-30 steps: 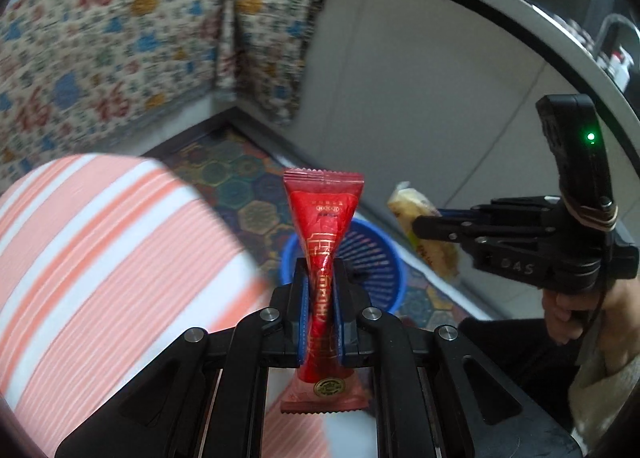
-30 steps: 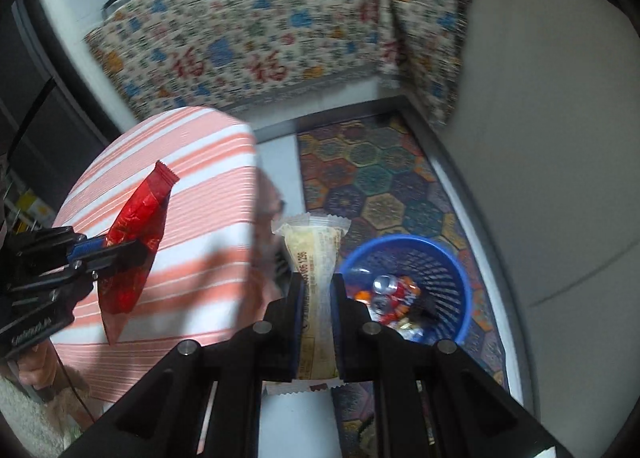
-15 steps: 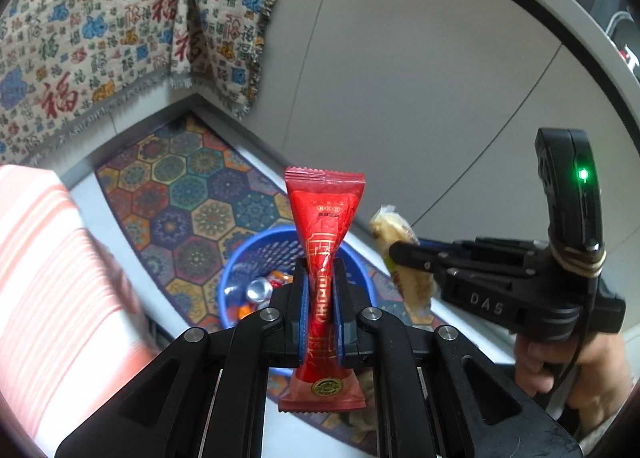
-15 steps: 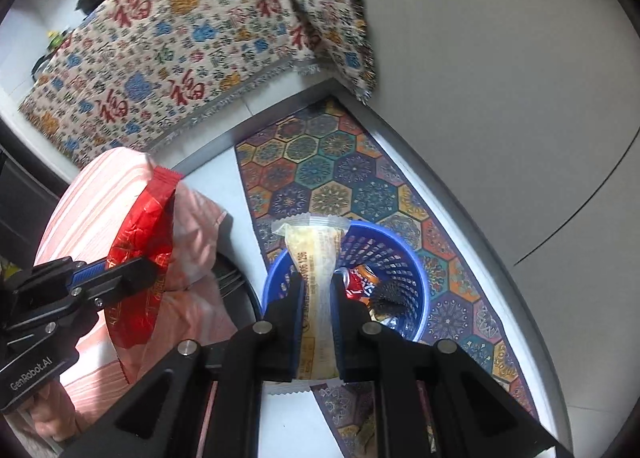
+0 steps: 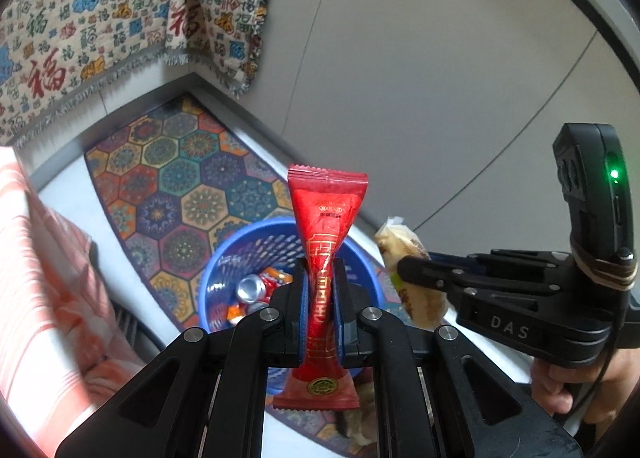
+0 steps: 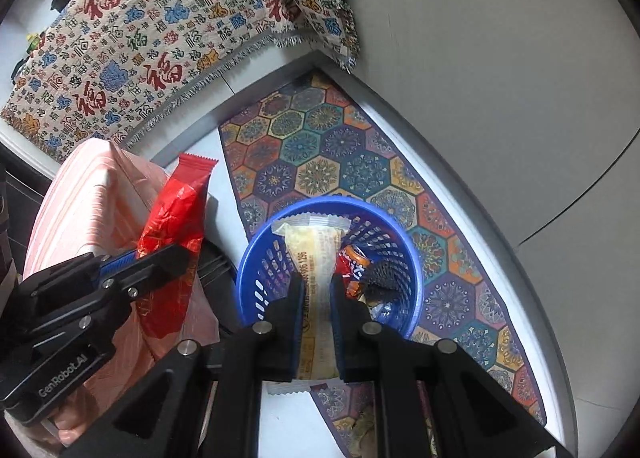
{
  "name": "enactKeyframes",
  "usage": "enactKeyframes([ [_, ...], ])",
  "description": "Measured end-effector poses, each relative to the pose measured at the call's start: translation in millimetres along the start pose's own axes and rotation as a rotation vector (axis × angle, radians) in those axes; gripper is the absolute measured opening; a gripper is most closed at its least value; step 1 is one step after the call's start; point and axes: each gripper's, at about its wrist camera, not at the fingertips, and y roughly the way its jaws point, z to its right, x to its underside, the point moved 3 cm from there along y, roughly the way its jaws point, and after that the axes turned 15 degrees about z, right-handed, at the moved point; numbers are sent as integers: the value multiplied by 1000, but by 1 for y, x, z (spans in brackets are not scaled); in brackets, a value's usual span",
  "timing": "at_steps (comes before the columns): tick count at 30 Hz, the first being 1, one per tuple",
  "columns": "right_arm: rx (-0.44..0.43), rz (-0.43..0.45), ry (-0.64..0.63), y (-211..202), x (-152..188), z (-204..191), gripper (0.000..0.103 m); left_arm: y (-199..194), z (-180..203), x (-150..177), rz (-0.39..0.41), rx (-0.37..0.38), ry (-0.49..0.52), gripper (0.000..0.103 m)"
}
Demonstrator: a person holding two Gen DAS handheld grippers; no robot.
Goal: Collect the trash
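My left gripper (image 5: pixel 320 278) is shut on a red snack wrapper (image 5: pixel 326 225) and holds it upright above the blue basket (image 5: pixel 216 278) on the floor. The basket holds crushed cans (image 5: pixel 252 288) and other trash. My right gripper (image 6: pixel 316 286) is shut on a pale yellow snack wrapper (image 6: pixel 314 246) and holds it over the basket (image 6: pixel 412 270). The right gripper also shows in the left wrist view (image 5: pixel 408 266) with the yellow wrapper (image 5: pixel 404 246). The left gripper shows in the right wrist view (image 6: pixel 176 254) with the red wrapper (image 6: pixel 176 201).
A patterned hexagon rug (image 6: pixel 332 153) lies under the basket beside a grey wall (image 6: pixel 480 57). A table with an orange striped cloth (image 5: pixel 36 266) stands at the left. A patterned fabric cover (image 6: pixel 160 25) hangs at the back.
Both grippers have moved from above the striped table to over the blue basket, each still holding its wrapper.
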Motion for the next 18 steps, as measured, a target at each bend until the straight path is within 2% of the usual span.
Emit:
enactKeyframes([
  [4, -6, -30, 0, 12, 4, 2, 15, 10, -3, 3, -10, -13, -8, 13],
  [6, -3, -42, 3, 18, 6, 1, 19, 16, -4, 5, -22, -18, -9, 23],
  [7, 6, -50, 8, 22, 8, 2, 23, 17, -4, 6, -23, -21, -6, 31],
  [8, 17, -53, 10, 23, 9, 3, 33, 18, -4, 6, -22, -27, -3, 40],
  [9, 24, -54, 14, 24, 9, 5, 39, 17, -3, 6, -18, -34, 1, 44],
  [11, 30, -54, 23, 24, 10, 8, 45, 11, -3, 6, -9, -51, 6, 64],
  [14, 46, -38, 39, 18, 7, 13, 55, -2, -2, 4, 16, -91, 12, 82],
  [15, 54, -31, 44, 14, 6, 14, 63, -9, 0, 3, 25, -115, 18, 86],
  [17, 73, -5, 46, -1, 6, 11, 73, -25, 2, 1, 33, -153, 29, 98],
  [18, 75, 6, 45, -9, 6, 9, 80, -34, 4, 1, 34, -160, 34, 100],
])
